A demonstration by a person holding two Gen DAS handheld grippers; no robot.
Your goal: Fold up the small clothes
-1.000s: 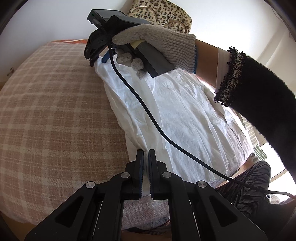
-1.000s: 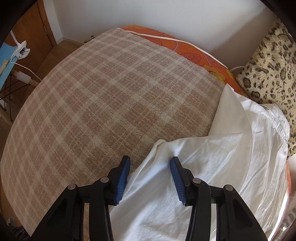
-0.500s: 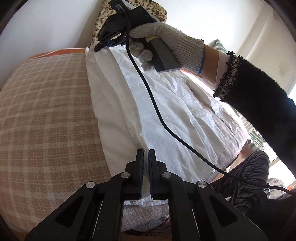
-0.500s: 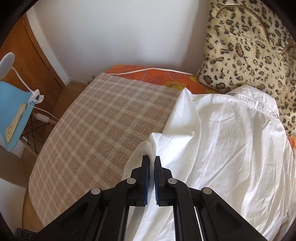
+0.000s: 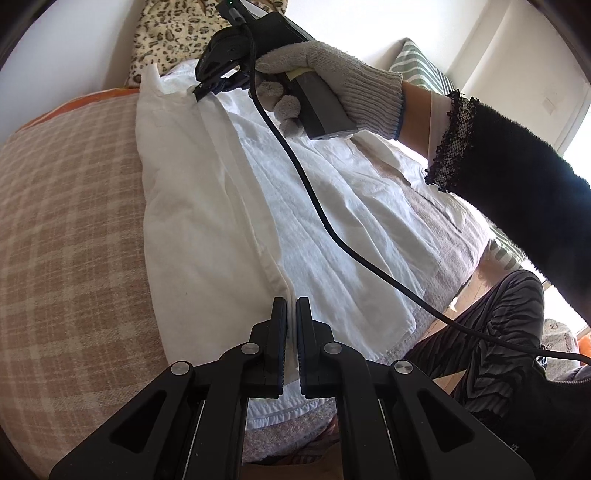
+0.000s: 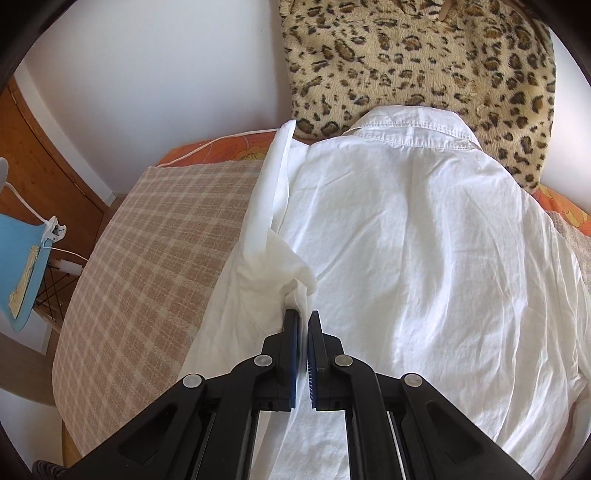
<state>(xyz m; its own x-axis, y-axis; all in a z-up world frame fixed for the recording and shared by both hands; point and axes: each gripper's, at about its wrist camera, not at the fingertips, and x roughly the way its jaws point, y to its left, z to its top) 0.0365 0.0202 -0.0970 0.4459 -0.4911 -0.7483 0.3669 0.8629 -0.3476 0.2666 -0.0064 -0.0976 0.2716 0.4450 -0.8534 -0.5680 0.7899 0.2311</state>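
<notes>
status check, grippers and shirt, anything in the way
Left gripper shut on shirt hem edge. Right gripper shut on side fold near collar end. Shirt back-up on plaid blanket. Nothing in the way.

left wrist cam low and close, looking along the white shirt (image 5: 332, 236) toward the leopard cushion (image 5: 173, 33); right wrist cam tilted down over the same shirt, same cushion behind

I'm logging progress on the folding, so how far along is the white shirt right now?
Early stage. Done: the white shirt lies back-up on the plaid blanket. In hand: both the left hand-held gripper and right hand-held gripper are shut on its side edge, lifting that edge over the back. Left: laying this fold flat, the opposite side, then the lengthwise fold.
</notes>
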